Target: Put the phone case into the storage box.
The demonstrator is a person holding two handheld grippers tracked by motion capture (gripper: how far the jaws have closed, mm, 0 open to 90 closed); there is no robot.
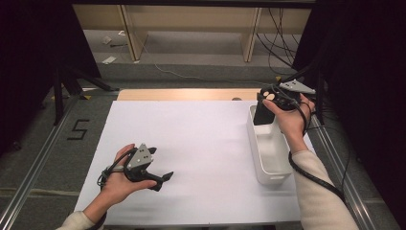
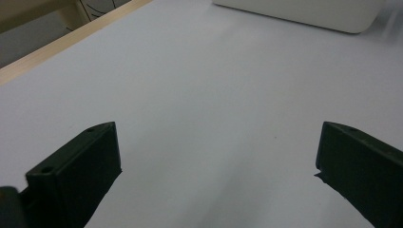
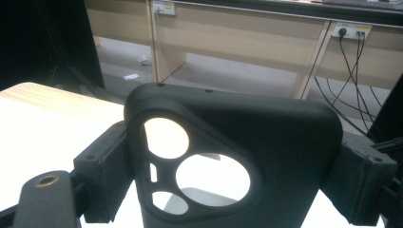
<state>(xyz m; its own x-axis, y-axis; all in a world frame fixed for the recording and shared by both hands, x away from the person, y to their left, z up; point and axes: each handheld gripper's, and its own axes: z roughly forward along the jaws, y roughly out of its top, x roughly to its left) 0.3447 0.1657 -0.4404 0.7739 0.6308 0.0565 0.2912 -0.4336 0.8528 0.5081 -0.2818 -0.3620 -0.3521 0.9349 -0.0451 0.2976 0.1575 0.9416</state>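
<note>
The right gripper (image 1: 266, 103) fingers clamp a matte black, rounded-triangular plastic piece (image 3: 266, 142) pierced with round holes.

A white table (image 1: 191, 143) with a bare wooden strip (image 1: 186, 94) along its twelve o'clock edge carried one thing directly: a long white bin (image 1: 275, 165) at three o'clock, set lengthwise beside the right edge. The remaining white surface lay bare.
</note>
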